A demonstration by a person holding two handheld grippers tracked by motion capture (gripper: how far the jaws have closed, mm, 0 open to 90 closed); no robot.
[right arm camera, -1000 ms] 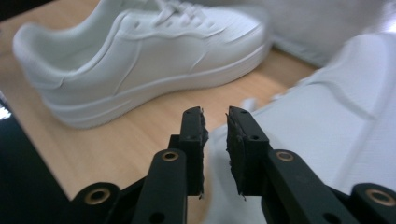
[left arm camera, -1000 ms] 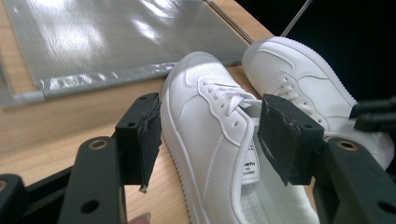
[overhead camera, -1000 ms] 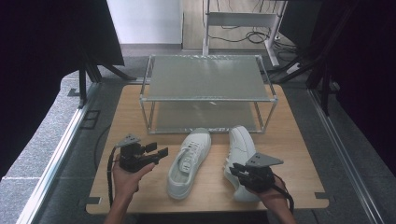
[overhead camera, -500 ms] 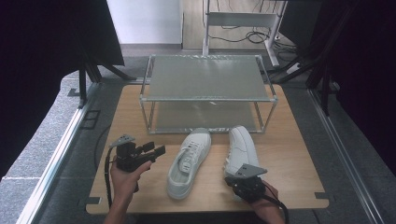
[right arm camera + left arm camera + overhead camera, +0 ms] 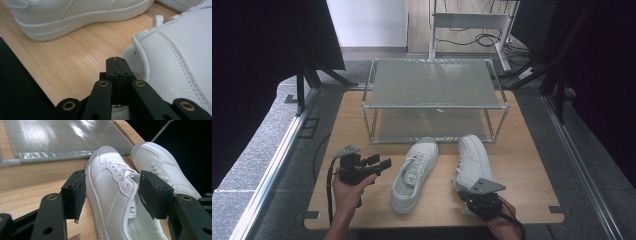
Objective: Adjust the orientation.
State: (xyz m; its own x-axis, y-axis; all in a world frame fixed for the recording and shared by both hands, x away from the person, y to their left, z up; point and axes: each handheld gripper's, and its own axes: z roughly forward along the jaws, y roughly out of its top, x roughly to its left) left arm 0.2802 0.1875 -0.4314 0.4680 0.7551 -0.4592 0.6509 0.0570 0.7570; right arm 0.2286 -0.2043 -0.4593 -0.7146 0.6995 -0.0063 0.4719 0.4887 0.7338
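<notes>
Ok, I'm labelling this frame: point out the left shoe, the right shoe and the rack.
left shoe [image 5: 412, 172], high view, laces.
right shoe [image 5: 472, 157], high view, laces.
rack [image 5: 432, 82], high view, top shelf.

Both grippers held low near the person's side

The left gripper [image 5: 379, 163] sits in a raised hand [image 5: 352, 182], fingers [image 5: 75, 192] spread wide apart; the right gripper [image 5: 116, 65] points downward, its fingers pressed flat together.

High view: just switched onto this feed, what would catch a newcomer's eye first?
Two white sneakers lie side by side on the wooden table, the left sneaker and the right sneaker, toes towards a two-tier metal rack behind them. The left gripper is open beside the left sneaker. The right gripper is shut at the right sneaker's heel; a grip cannot be confirmed.
</notes>
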